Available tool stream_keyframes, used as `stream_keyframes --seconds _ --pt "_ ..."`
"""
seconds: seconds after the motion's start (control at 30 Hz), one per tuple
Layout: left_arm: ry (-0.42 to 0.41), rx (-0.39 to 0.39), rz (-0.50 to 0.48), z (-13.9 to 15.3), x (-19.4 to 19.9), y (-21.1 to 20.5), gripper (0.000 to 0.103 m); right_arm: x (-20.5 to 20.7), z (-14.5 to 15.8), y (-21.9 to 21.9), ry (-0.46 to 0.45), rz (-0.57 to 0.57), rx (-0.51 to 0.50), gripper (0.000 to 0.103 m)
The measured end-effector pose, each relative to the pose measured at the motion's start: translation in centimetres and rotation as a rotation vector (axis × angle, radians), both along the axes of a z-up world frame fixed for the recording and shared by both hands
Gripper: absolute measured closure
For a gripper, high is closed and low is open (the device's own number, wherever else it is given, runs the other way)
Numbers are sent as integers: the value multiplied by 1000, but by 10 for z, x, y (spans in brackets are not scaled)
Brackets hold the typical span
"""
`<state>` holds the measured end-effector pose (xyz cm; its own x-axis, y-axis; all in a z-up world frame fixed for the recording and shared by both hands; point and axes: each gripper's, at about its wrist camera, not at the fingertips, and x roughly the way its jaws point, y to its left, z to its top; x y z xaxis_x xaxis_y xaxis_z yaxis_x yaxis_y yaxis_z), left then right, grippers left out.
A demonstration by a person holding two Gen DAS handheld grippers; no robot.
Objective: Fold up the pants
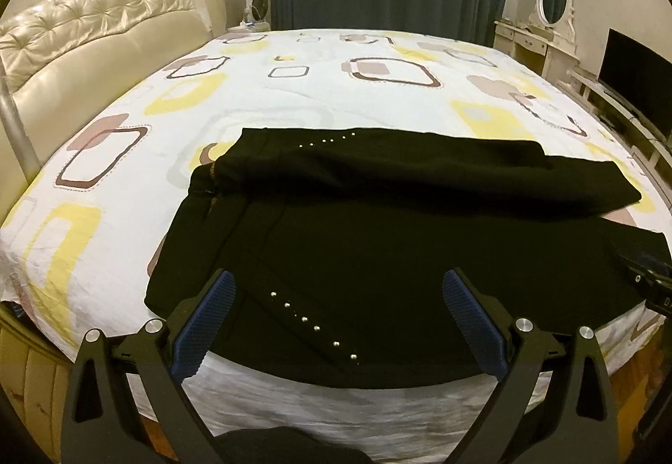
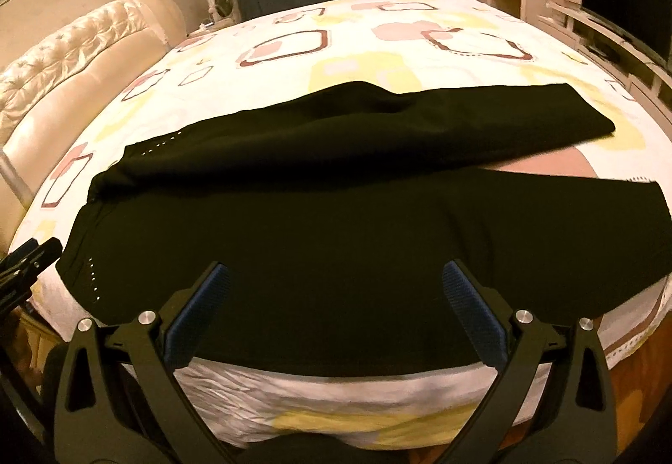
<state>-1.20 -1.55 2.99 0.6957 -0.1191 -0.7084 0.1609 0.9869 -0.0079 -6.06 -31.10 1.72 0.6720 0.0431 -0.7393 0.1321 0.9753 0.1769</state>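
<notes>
While hovering at the near edge of the bed (image 1: 294, 94), both sets of fingers gape wide, gripping nothing. Black pants (image 1: 378, 245) spread dead ahead, long axis left-to-right across frame centre, waistband left. Left gripper (image 1: 338, 287) nearest the studded waist, right gripper (image 2: 334, 283) nearer the legs.

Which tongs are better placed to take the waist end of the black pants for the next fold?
Probably the left tongs: they hang open over the studded waist end of the pants. The right tongs, also open, face the legs.
</notes>
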Motion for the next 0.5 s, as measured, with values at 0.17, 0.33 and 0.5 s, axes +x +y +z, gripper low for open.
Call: stream_keyframes --seconds 0.17,0.33,0.5 --pt "52 3 -36 -5 7 -3 4 14 0 4 18 64 22 2" --pt "113 14 -101 0 33 13 4 50 12 0 26 198 55 2" --pt "228 -59 -211 13 110 65 4 120 34 -14 44 381 134 2"
